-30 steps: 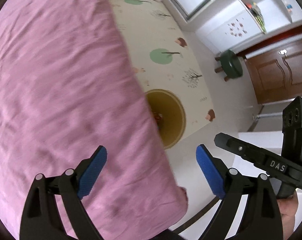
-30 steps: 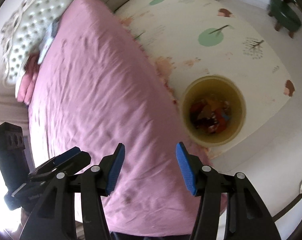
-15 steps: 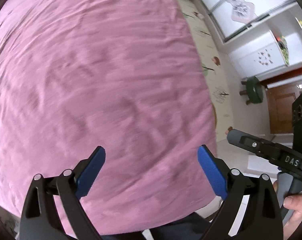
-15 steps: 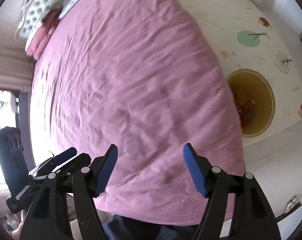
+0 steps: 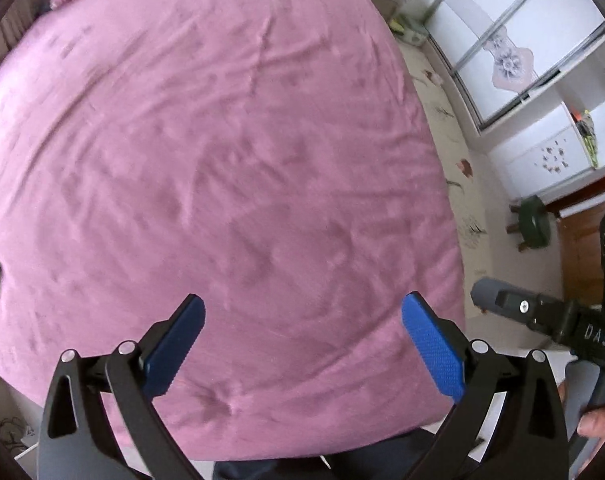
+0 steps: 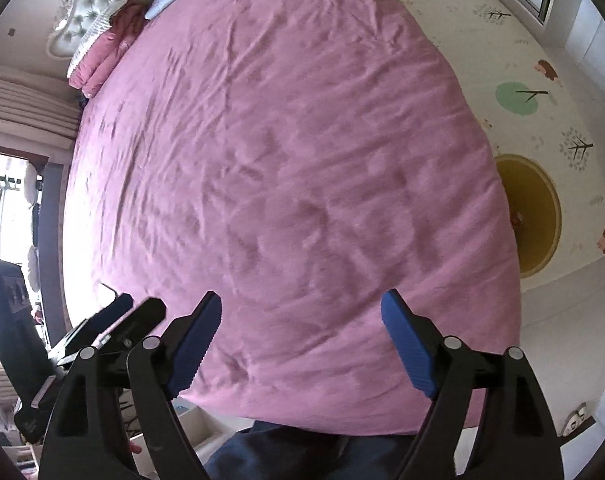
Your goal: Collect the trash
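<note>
Both grippers have swung off the yellow bin at right, over the pink bedspread; left gripper and right gripper are opening, empty.

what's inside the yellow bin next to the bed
In the right wrist view the yellow bin is half hidden by the pink bedspread. A small reddish scrap shows at the cover's edge; the rest is covered.

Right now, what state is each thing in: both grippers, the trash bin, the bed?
left gripper: fingers opening, nothing between them.
right gripper: fingers opening, nothing between them.
trash bin: upright on the floor mat beside the bed, trash inside.
bed cover: spread flat, wrinkled, no trash visible on it.
</note>
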`<action>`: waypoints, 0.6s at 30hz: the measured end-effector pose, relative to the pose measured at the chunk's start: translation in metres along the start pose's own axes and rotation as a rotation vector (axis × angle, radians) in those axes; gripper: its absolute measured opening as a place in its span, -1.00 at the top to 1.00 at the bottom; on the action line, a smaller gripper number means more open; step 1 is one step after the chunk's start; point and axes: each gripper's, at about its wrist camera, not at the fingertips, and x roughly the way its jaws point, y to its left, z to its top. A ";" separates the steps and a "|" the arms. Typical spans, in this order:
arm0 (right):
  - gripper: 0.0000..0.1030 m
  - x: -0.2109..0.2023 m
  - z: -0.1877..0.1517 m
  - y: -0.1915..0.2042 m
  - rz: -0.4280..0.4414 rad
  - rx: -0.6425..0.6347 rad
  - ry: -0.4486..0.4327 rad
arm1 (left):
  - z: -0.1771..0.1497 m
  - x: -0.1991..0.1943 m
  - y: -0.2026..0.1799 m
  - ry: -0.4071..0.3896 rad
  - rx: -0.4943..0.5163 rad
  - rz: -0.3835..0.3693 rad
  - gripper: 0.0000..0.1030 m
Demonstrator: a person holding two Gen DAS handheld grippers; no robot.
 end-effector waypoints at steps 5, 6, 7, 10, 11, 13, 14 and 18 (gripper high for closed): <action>-0.65 -0.025 -0.001 0.029 0.004 -0.040 -0.078 | 0.010 -0.043 0.009 -0.089 -0.023 0.013 -0.91; -0.66 -0.034 0.000 0.036 -0.003 -0.052 -0.109 | 0.012 -0.053 0.010 -0.114 -0.021 0.024 -0.91; -0.67 -0.041 0.000 0.041 -0.008 -0.062 -0.135 | 0.014 -0.062 0.011 -0.134 -0.017 0.032 -0.91; -0.73 -0.066 0.003 0.061 -0.032 -0.116 -0.223 | 0.021 -0.090 0.013 -0.210 -0.013 0.084 -0.91; -0.75 -0.071 0.004 0.065 -0.033 -0.130 -0.242 | 0.023 -0.098 0.015 -0.229 -0.022 0.109 -0.91; -0.75 -0.087 0.006 0.078 -0.029 -0.186 -0.290 | 0.027 -0.113 0.018 -0.267 -0.043 0.136 -0.91; -0.75 -0.095 0.006 0.083 -0.046 -0.208 -0.308 | 0.028 -0.120 0.019 -0.285 -0.051 0.143 -0.91; -0.77 -0.118 0.009 0.096 -0.056 -0.229 -0.358 | 0.034 -0.144 0.021 -0.339 -0.066 0.148 -0.91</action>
